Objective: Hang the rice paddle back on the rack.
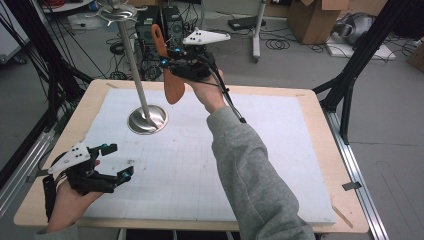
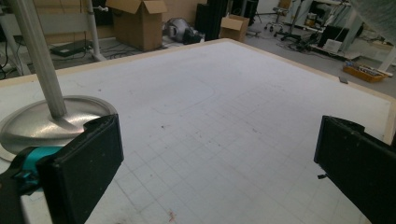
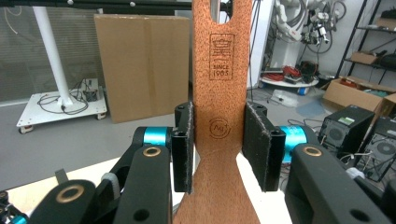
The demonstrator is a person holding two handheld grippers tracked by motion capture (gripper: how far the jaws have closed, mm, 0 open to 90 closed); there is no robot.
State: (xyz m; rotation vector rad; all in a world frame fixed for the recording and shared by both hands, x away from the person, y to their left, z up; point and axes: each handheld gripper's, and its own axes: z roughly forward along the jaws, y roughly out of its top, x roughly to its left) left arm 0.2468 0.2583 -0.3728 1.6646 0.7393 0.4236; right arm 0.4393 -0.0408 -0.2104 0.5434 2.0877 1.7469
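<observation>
An orange-brown wooden spatula [image 1: 170, 75] hangs upright above the far side of the table, handle end up. My right gripper [image 1: 172, 60] is shut on its neck; in the right gripper view both black pads press the spatula [image 3: 219, 112], which shows a hanging hole and a stamped mark. A metal stand [image 1: 135, 75] with a round base [image 1: 147, 120] rises just left of the spatula, its hook top [image 1: 116, 12] near the frame's upper edge. My left gripper [image 1: 117, 161] rests open and holds nothing near the table's front left corner. Its jaws stand wide apart over the white mat [image 2: 224, 121], with the stand base [image 2: 46, 121] ahead on the left.
A white gridded mat [image 1: 280, 160] covers the wooden table [image 1: 320, 125]. Black frame posts [image 1: 360, 55] stand at the right and left edges. Computers, cables and cardboard boxes [image 1: 312, 20] lie on the floor beyond the table.
</observation>
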